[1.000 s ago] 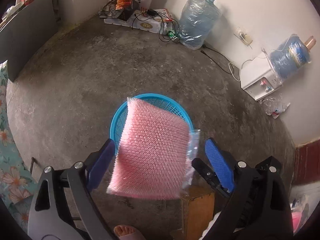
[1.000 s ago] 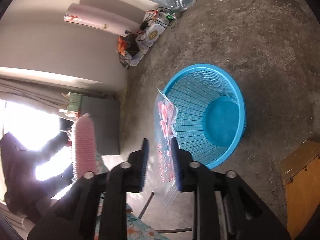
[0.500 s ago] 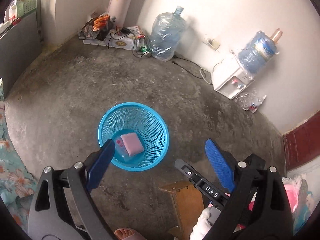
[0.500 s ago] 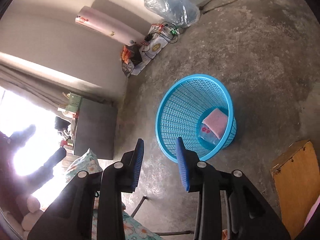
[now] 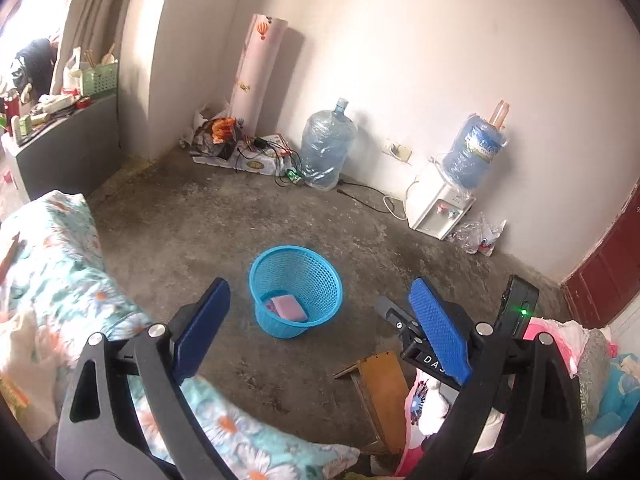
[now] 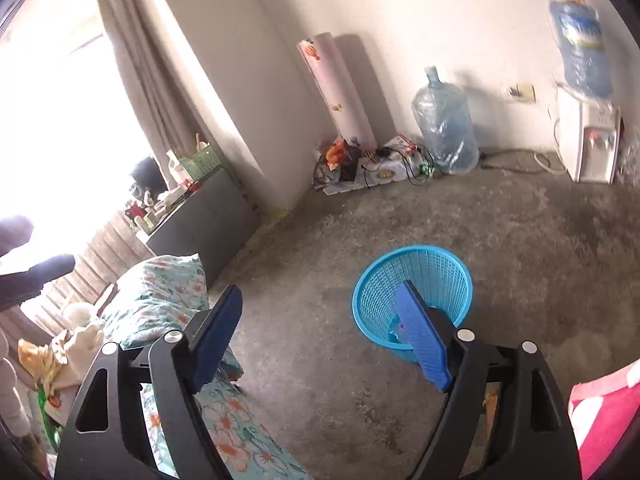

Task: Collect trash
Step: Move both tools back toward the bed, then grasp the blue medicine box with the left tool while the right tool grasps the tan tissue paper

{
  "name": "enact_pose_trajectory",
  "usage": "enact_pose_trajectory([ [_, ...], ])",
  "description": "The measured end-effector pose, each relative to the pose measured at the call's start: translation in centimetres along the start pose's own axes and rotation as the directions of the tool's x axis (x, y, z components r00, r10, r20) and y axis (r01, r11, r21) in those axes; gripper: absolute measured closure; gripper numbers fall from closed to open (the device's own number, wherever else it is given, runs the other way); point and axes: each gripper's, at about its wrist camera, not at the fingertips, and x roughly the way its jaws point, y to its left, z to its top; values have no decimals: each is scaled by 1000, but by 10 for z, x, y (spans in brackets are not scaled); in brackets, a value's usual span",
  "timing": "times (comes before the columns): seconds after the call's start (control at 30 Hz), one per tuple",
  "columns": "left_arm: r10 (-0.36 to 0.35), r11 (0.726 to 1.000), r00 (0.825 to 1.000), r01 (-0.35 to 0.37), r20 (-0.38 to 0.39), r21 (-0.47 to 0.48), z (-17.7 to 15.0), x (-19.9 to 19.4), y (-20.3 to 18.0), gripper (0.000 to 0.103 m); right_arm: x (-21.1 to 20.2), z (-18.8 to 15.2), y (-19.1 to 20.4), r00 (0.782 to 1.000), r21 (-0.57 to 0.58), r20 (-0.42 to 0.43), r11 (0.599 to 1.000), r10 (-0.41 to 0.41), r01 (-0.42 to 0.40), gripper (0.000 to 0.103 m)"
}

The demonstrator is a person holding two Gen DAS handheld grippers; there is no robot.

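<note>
Trash, a pink sponge (image 5: pixel 289 306) and a clear wrapper, lies at the bottom of the blue basket (image 5: pixel 316 276) on the floor. Our left gripper (image 5: pixel 320 330) stands wide and empty; the right gripper (image 6: pixel 320 330) has just been opening, nothing between its jaws. Reaching for more, we might knock the light basket over. Only the left view shows the sponge; the right finger (image 6: pixel 420 344) hides it.
</note>
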Motion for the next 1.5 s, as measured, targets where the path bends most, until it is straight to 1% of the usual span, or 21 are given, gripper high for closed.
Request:
enact_pose_trajectory([
  [0.1, 33, 999, 998, -32, 52, -19, -17, -47, 7, 15, -26, 3, 31, 997, -86, 76, 996, 18, -12, 12],
  [0.27, 107, 990, 986, -95, 126, -101, -41, -114, 27, 15, -58, 4, 78, 987, -172, 131, 983, 90, -67, 7],
  [0.4, 191, 974, 970, -169, 150, -148, -58, -160, 46, 15, -76, -4, 112, 979, -240, 122, 962, 164, -131, 7],
  [0.53, 268, 949, 945, -225, 189, -222, -84, -206, 69, 15, -86, -14, 137, 968, -241, 45, 943, 247, -230, 7],
  [0.6, 315, 929, 927, -257, 203, -267, -97, -229, 81, 15, -86, -19, 145, 957, -236, -12, 930, 289, -283, 7],
  [0.67, 378, 901, 901, -306, 212, -306, -112, -252, 89, 15, -84, -25, 153, 943, -231, -64, 915, 325, -331, 7],
  [0.77, 478, 850, 854, -390, 205, -355, -134, -284, 102, 15, -78, -36, 168, 910, -223, -155, 884, 384, -411, 7],
  [0.83, 545, 806, 816, -447, 191, -389, -150, -304, 113, 15, -73, -46, 181, 885, -222, -213, 862, 413, -456, 7],
  [0.9, 595, 767, 785, -489, 174, -416, -165, -317, 123, 15, -69, -57, 193, 862, -219, -264, 843, 433, -491, 7],
  [0.93, 610, 752, 775, -501, 164, -427, -173, -323, 130, 15, -68, -63, 199, 849, -219, -288, 833, 443, -508, 7],
  [0.97, 618, 742, 772, -511, 149, -434, -179, -325, 135, 15, -66, -68, 205, 837, -217, -308, 824, 451, -524, 7],
  [1.0, 619, 737, 775, -516, 129, -436, -185, -324, 140, 15, -65, -73, 211, 826, -213, -328, 816, 458, -537, 7],
  [1.07, 610, 739, 788, -527, 84, -421, -194, -316, 151, 15, -61, -81, 221, 798, -204, -371, 797, 475, -569, 7],
  [1.13, 618, 735, 785, -555, 48, -389, -200, -305, 159, 15, -59, -90, 231, 773, -196, -406, 780, 487, -594, 7],
  [1.23, 625, 735, 780, -580, 20, -352, -205, -290, 175, 15, -60, -98, 244, 757, -219, -436, 758, 488, -615, 7],
  [1.27, 615, 738, 789, -568, 17, -365, -205, -287, 185, 15, -61, -100, 247, 751, -226, -443, 750, 490, -622, 7],
  [1.3, 597, 742, 802, -548, 11, -386, -207, -284, 194, 15, -61, -101, 250, 744, -229, -451, 741, 494, -631, 7],
  [1.33, 582, 739, 813, -528, 2, -418, -208, -281, 208, 15, -61, -103, 253, 737, -229, -458, 734, 498, -639, 7],
  [1.4, 560, 724, 828, -503, -23, -473, -211, -277, 234, 15, -60, -105, 257, 725, -226, -472, 726, 502, -650, 7],
  [1.47, 559, 702, 828, -501, -45, -506, -215, -274, 258, 15, -57, -106, 261, 717, -225, -485, 721, 501, -656, 7],
  [1.5, 547, 699, 835, -490, -51, -520, -217, -273, 267, 15, -56, -107, 263, 715, -228, -491, 719, 498, -657, 7],
])
